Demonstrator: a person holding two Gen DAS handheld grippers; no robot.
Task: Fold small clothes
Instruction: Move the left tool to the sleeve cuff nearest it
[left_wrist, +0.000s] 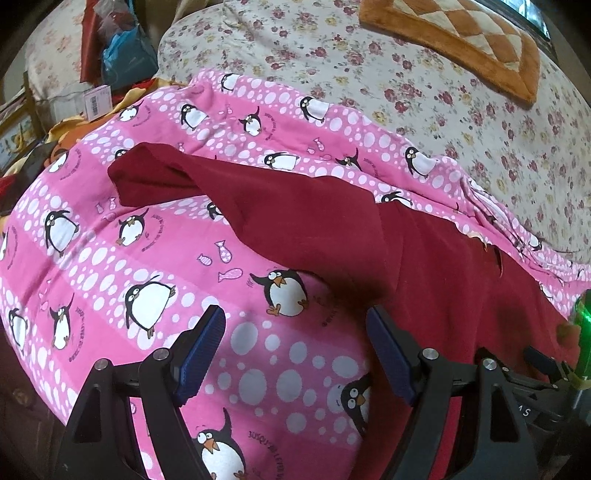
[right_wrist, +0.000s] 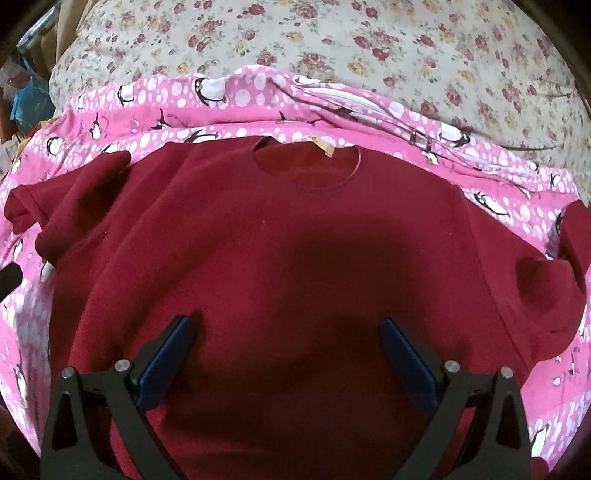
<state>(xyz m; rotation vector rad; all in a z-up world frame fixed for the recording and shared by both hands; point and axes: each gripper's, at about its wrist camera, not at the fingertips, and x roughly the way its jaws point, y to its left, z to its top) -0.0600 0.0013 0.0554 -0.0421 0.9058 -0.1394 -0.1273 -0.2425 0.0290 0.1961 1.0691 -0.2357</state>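
Note:
A dark red sweatshirt (right_wrist: 295, 240) lies spread flat, front up, on a pink penguin-print blanket (right_wrist: 229, 96). Its round neck with a tan label (right_wrist: 325, 147) points away from me. My right gripper (right_wrist: 291, 325) is open and empty, just above the middle of the shirt's body. My left gripper (left_wrist: 295, 314) is open and empty over the blanket, beside the shirt's left side (left_wrist: 461, 277). The shirt's left sleeve (left_wrist: 207, 181) stretches out over the blanket ahead of the left gripper. The right sleeve (right_wrist: 561, 266) is bunched at the right edge.
The blanket (left_wrist: 110, 258) lies on a bed with a cream floral sheet (left_wrist: 406, 85). An orange checked cushion (left_wrist: 461, 40) lies at the far right. Bags and clutter (left_wrist: 118, 55) stand beyond the bed's left end. The right gripper's body with a green light (left_wrist: 580, 314) is at the right edge.

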